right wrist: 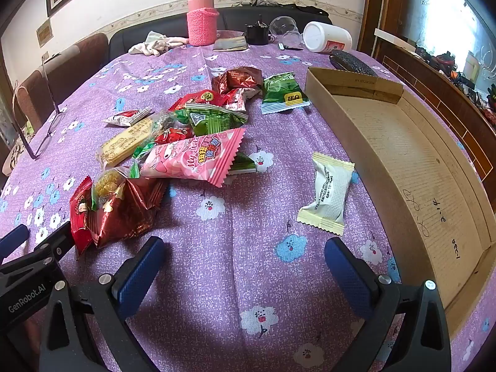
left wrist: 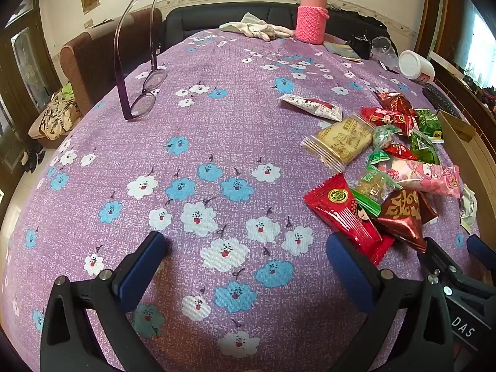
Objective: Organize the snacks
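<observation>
A pile of wrapped snacks lies on the purple flowered tablecloth (right wrist: 235, 279): a pink packet (right wrist: 198, 158), a red foil pouch (right wrist: 124, 214), a green packet (right wrist: 283, 94) and a biscuit pack (left wrist: 341, 142). A white and cream packet (right wrist: 328, 193) lies apart, next to an empty shallow cardboard tray (right wrist: 412, 155) on the right. My right gripper (right wrist: 245, 266) is open and empty, just short of the white packet. My left gripper (left wrist: 248, 263) is open and empty over bare cloth, left of the pile; its right finger sits by a red packet (left wrist: 347, 214).
Purple glasses (left wrist: 139, 93) stand upside down at the left. At the far edge are a pink knit-covered flask (right wrist: 201, 21), white gloves (left wrist: 257, 28), a tipped white jar (right wrist: 325, 37), clear cups (right wrist: 283, 28) and a black glasses case (right wrist: 353, 62). Chairs stand beyond the table.
</observation>
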{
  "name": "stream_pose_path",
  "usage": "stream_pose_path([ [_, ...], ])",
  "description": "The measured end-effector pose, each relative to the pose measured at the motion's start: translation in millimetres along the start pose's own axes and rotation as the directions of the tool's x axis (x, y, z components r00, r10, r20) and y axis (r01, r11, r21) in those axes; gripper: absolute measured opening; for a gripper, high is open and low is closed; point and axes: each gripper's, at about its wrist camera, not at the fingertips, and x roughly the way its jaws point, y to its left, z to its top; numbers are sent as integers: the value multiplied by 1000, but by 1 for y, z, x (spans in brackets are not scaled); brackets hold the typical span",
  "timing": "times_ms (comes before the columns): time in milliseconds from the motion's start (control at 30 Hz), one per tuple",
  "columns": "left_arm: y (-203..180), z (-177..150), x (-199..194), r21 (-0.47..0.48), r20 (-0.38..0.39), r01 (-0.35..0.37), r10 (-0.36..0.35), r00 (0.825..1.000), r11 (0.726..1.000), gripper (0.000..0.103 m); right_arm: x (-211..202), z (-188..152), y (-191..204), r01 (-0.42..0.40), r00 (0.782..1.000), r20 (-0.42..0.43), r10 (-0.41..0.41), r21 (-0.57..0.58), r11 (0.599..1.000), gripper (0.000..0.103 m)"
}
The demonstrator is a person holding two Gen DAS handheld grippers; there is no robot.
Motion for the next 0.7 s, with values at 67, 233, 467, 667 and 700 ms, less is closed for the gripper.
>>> stream_pose_path([
  [67, 0, 0, 0, -1, -1, -1, 1, 1000, 1000, 103, 0, 0, 0, 0, 1000, 0, 0, 0, 1000, 103],
  [233, 1, 0, 0, -3, -1, -3, 3, 1000, 1000, 103, 0, 0, 0, -1, 1000, 0, 1, 0, 1000, 103],
  [467, 3, 0, -1, -1, -2, 3, -3, 1000, 1000, 103, 0, 3, -1, -17, 1000, -5, 17, -19, 1000, 103],
  [667, 6, -3, -4, 5, -31, -2, 2, 1000, 1000, 103, -5, -2, -5, -96, 994, -57, 90, -121, 988, 103],
  [700, 7, -4, -5, 6, -37, -5, 5, 999, 1000, 103, -6, -4, -8, -102, 994, -57, 95, -129, 986, 103],
])
